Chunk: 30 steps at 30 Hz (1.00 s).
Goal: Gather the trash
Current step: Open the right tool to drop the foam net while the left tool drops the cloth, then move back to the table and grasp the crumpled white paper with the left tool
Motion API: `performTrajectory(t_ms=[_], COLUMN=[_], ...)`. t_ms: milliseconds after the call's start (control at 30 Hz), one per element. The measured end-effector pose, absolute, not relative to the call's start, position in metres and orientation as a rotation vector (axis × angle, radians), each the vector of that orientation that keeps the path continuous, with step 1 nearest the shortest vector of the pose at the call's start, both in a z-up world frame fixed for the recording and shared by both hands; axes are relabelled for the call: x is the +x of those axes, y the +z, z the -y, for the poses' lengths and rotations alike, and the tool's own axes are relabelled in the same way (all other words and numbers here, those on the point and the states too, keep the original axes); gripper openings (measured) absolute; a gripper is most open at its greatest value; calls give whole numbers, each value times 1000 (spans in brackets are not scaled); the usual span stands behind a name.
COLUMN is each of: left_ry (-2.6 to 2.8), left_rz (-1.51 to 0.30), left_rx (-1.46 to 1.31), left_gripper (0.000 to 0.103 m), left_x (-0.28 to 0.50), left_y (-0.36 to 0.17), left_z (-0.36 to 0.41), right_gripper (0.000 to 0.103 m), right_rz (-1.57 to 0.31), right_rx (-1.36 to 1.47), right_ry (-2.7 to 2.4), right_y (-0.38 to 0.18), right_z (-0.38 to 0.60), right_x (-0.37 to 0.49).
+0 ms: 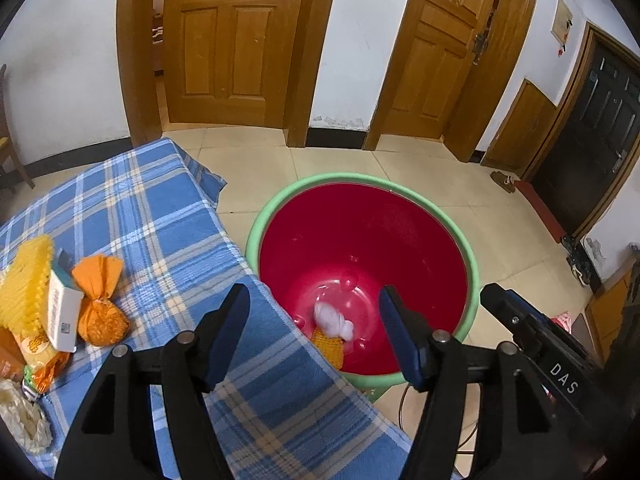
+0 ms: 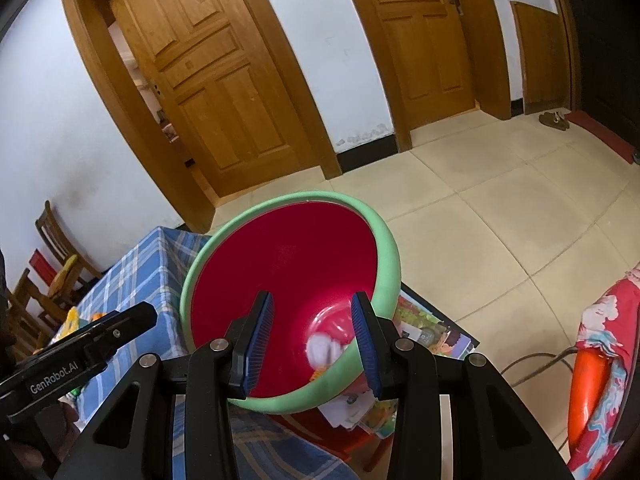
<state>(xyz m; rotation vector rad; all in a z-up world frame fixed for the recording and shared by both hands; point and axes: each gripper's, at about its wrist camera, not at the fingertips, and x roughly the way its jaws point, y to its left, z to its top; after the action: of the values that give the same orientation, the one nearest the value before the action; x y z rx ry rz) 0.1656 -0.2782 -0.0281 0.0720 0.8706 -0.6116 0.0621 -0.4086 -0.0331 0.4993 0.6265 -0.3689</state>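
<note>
A red bin with a green rim (image 1: pixel 256 228) stands beside the table; it also fills the middle of the right wrist view (image 2: pixel 388 248). Inside it lie a white crumpled tissue (image 1: pixel 332 320) (image 2: pixel 322 350) and a yellow mesh scrap (image 1: pixel 330 346). My left gripper (image 1: pixel 313 294) is open and empty, above the table's corner and the bin's near side. My right gripper (image 2: pixel 312 340) hangs open over the bin, nothing between its pads. On the blue plaid table (image 1: pixel 140 208) lie an orange wrapped bundle (image 1: pixel 100 304), a white box (image 1: pixel 62 312) and a yellow foam net (image 1: pixel 24 280).
An orange snack packet (image 1: pixel 40 356) and crumpled paper (image 1: pixel 20 416) lie at the table's near left. Colourful printed sheets (image 2: pixel 432 332) lie under the bin. A cable (image 2: pixel 532 360) and red patterned cloth (image 2: pixel 608 340) are on the right. Wooden chairs (image 2: pixel 52 248) stand beyond the table.
</note>
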Motion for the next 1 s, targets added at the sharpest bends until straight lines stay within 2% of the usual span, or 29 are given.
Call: performTrajectory(t_ms=[1000], left_ry=[-358], left_rz=[-789], left_rx=[-10], left_gripper=[67], left_x=[129], left_y=[5], left_z=[137], right_gripper=[44], right_rz=[-597], right_rx=[456], right_ry=[-211], right_y=[-5], right_z=[330], right_x=[43])
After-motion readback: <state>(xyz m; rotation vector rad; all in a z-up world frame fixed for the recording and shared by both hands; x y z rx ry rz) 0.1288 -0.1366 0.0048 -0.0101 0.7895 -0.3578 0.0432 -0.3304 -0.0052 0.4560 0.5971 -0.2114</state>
